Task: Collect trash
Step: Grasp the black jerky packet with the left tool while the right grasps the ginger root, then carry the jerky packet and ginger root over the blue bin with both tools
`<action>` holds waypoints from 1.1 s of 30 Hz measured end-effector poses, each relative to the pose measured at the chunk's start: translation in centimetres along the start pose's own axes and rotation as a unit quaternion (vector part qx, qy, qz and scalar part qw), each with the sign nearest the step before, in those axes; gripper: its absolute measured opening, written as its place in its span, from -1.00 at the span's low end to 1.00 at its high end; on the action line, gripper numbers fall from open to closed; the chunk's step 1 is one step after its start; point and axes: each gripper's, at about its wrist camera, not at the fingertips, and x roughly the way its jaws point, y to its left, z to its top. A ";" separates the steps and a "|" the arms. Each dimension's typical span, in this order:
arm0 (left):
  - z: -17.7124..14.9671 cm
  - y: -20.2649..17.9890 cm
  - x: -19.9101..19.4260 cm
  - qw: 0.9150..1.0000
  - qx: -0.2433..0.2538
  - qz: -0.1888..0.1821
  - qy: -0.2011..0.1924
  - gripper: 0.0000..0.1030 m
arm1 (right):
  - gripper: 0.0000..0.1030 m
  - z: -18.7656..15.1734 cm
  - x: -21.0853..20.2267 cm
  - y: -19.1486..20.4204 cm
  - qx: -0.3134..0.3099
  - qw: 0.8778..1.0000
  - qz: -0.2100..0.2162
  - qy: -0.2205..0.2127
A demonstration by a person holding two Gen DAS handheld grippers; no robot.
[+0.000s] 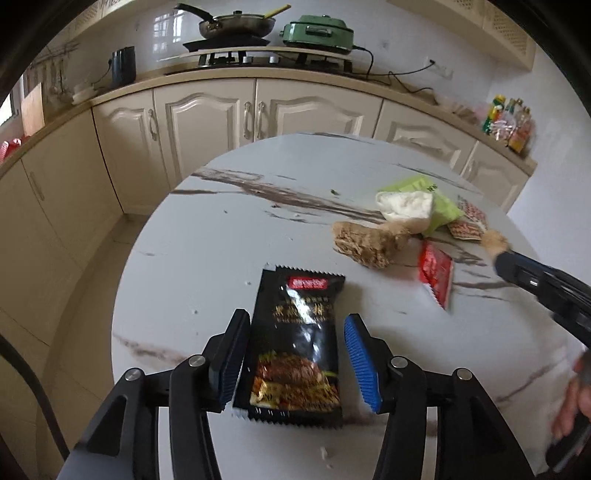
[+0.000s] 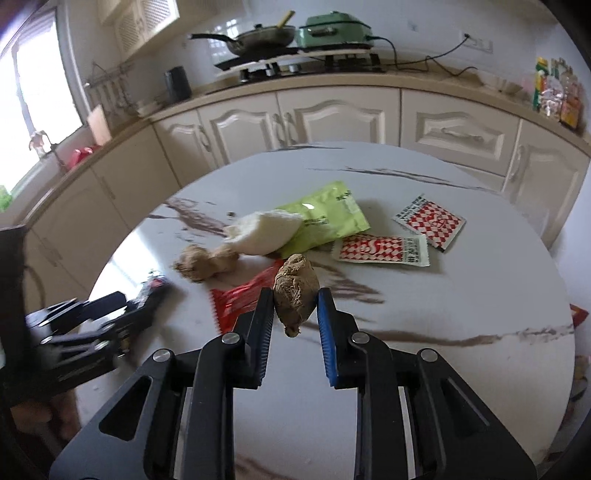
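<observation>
A round white marble-look desk (image 2: 406, 369) with brown veins carries a black snack packet (image 1: 295, 343), a red sachet (image 1: 436, 273), a ginger root (image 2: 205, 264), a white wad (image 2: 264, 234) on a green pouch (image 2: 328, 218), and two red-checkered sachets (image 2: 380, 249).

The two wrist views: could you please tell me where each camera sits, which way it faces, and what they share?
Left wrist: sits on the left claw, angled down over the marble table toward the cabinets; its open fingers flank the black packet; the right claw and a hand show at right.
Right wrist: sits on the right claw, facing likewise; its fingers clamp a brown lump; the left claw shows at left.
Shared: red packet, green pouch, white wad, the stove's pan.
</observation>
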 end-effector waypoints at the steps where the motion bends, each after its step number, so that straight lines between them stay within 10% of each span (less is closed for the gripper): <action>1: 0.0 0.1 0.1 1.000 0.004 0.003 -0.001 -0.12 | -0.56 0.0 -0.3 0.2 -0.001 1.000 0.004 -0.003; 16: -0.8 1.5 0.3 0.998 -0.019 -0.055 -0.018 -0.91 | -0.56 -0.7 -2.1 2.6 -0.018 0.999 0.049 -0.014; 33: -4.2 6.8 -11.8 0.993 -0.057 -0.057 -0.087 -0.96 | -0.56 -1.8 -4.0 11.9 -0.080 0.992 0.100 -0.019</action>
